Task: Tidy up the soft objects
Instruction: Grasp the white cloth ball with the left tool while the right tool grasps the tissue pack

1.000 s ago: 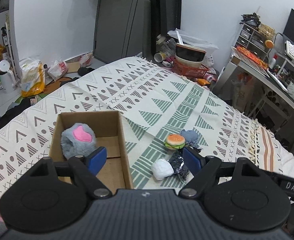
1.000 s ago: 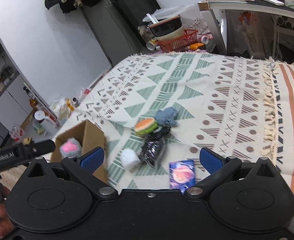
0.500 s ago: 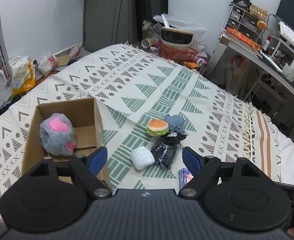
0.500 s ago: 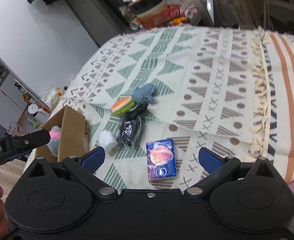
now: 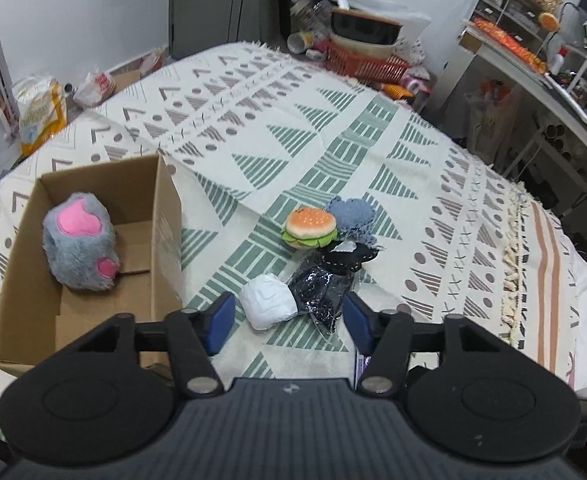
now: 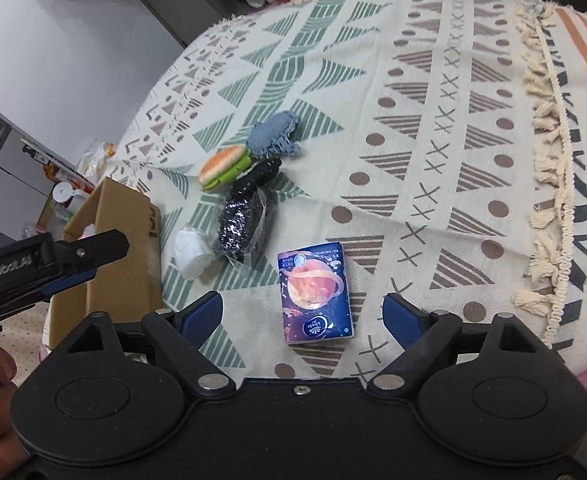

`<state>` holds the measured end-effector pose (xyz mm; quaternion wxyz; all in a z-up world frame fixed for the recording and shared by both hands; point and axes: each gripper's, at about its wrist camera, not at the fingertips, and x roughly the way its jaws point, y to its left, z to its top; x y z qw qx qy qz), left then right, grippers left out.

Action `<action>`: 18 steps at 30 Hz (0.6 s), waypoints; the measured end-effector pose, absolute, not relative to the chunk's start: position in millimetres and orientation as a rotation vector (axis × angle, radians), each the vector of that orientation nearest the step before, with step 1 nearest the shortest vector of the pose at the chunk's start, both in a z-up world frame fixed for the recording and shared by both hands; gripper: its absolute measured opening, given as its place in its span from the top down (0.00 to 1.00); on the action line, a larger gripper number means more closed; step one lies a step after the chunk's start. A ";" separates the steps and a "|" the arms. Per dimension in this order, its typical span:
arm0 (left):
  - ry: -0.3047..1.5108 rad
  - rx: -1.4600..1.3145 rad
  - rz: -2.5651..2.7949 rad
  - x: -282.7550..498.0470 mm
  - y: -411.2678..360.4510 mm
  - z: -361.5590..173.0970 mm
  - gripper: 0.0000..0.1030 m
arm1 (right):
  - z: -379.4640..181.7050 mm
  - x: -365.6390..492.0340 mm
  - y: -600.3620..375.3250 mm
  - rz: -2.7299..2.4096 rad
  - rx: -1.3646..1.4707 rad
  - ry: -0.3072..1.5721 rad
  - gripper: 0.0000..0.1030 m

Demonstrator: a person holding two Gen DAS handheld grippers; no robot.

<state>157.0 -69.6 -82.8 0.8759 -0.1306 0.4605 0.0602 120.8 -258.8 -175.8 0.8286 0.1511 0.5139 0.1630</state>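
Both grippers are advancing over the blanket (image 5: 373,128) since the earlier frames. The left gripper (image 5: 287,314), jaws apart and empty, is now nearing the white pouch (image 5: 268,300). The right gripper (image 6: 303,310), jaws wide and empty, is closing on the tissue pack (image 6: 313,290). Farther off, burger (image 5: 311,227) and blue cloth (image 5: 353,214) are lying touching; the paw (image 5: 81,246) is sitting in the box (image 5: 165,216).

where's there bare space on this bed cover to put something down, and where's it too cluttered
Free: the wide stretch of blanket between the tissue pack and the tassel fringe, and beyond the blue knit piece. The cardboard box has bare floor beside the grey paw plush. Crowded: the burger plush, black pouch and white wad cluster.
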 end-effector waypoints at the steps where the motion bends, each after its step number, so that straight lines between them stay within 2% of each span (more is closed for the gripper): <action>1: 0.970 -0.275 0.129 160.2 -69.5 -86.5 0.48 | -178.4 122.2 -257.8 0.349 0.319 1.097 0.17; 18: 1.109 -0.338 0.217 214.7 -64.6 -147.1 0.48 | -224.9 156.0 -242.6 0.323 0.293 1.247 0.17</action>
